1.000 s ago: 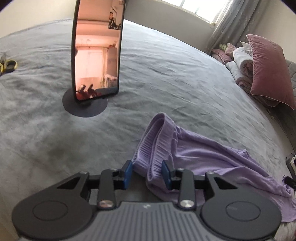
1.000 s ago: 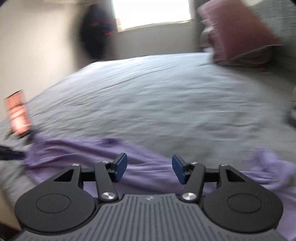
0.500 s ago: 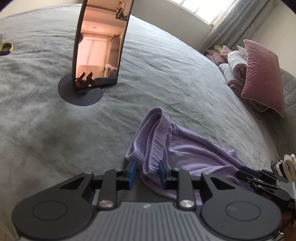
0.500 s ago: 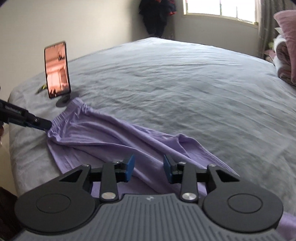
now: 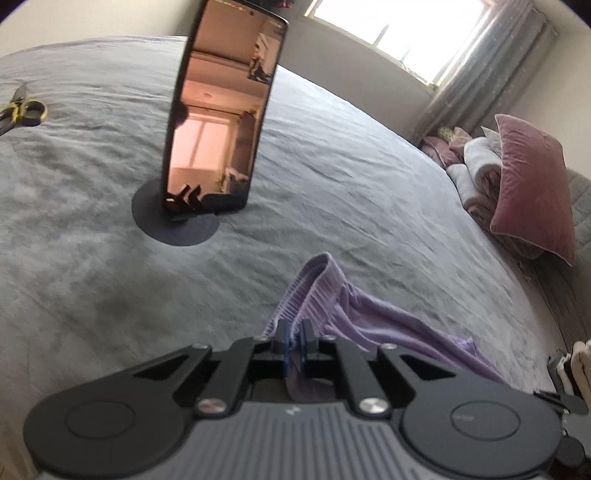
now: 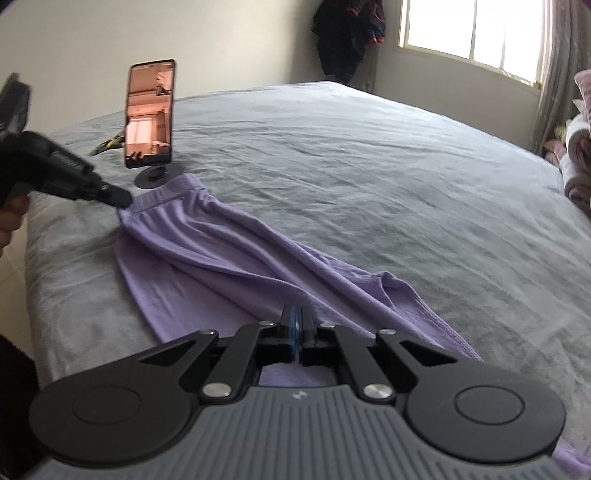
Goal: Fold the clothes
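Note:
Purple trousers (image 6: 221, 251) lie stretched in a long strip across the grey bed (image 6: 369, 166). Their ribbed waistband (image 5: 317, 284) is at the near end in the left wrist view. My left gripper (image 5: 294, 334) is closing its jaws on the waistband edge, with cloth pinched between the blue pads. The right wrist view shows that same left gripper (image 6: 118, 199) at the waistband's corner. At the other end, my right gripper (image 6: 295, 326) is closing its jaws, the pads meeting on the thin leg fabric near the hem (image 6: 413, 295).
A phone (image 5: 225, 122) stands upright on a round black base (image 5: 173, 225) just beyond the waistband. Scissors (image 5: 22, 110) lie at the far left. Pink pillows and rolled blankets (image 5: 528, 192) are piled at the right. Dark clothes (image 6: 347, 33) hang by the window.
Both grippers went from open to closed on the trousers. The right one swung across and rolled level to settle at the leg end. The left one stayed at the waistband.

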### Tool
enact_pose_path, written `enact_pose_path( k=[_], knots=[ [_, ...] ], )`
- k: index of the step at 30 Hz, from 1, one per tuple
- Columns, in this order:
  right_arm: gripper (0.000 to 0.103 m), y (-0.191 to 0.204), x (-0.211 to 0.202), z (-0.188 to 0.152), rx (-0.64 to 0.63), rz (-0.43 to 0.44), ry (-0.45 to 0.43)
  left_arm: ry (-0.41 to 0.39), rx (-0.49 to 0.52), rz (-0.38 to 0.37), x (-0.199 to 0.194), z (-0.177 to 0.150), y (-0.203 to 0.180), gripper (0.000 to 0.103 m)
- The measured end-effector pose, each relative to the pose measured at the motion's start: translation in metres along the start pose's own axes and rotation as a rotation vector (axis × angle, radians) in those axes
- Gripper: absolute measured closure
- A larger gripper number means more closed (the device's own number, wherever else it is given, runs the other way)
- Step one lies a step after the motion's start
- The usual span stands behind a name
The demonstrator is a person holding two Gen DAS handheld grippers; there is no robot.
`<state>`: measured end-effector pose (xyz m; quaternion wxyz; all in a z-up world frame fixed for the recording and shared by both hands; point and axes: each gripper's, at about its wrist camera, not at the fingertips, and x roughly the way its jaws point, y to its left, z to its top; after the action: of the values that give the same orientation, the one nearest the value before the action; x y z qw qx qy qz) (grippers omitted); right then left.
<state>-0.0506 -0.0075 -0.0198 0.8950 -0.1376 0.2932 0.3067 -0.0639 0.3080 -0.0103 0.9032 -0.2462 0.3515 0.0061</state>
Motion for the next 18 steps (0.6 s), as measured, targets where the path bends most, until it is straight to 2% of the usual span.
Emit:
enact_pose_path(
  k=[2,8,15,18],
  knots=[
    [0.102,0.002,-0.003,0.000,-0.023,-0.012,-0.003,-0.005,-0.007,0.015,0.001,0.001,0.000,0.098],
    [0.065,-0.002,0.003,0.004,-0.033,-0.030,-0.005,-0.019,-0.009,0.058,0.003,0.002,0.001,0.101],
    [0.064,-0.003,0.022,0.006,-0.104,-0.045,0.039,-0.025,0.003,0.096,0.004,0.001,0.005,0.103],
    [0.064,-0.004,0.027,0.005,-0.136,-0.048,0.055,0.004,-0.036,0.070,0.007,0.002,0.013,0.103]
  ],
)
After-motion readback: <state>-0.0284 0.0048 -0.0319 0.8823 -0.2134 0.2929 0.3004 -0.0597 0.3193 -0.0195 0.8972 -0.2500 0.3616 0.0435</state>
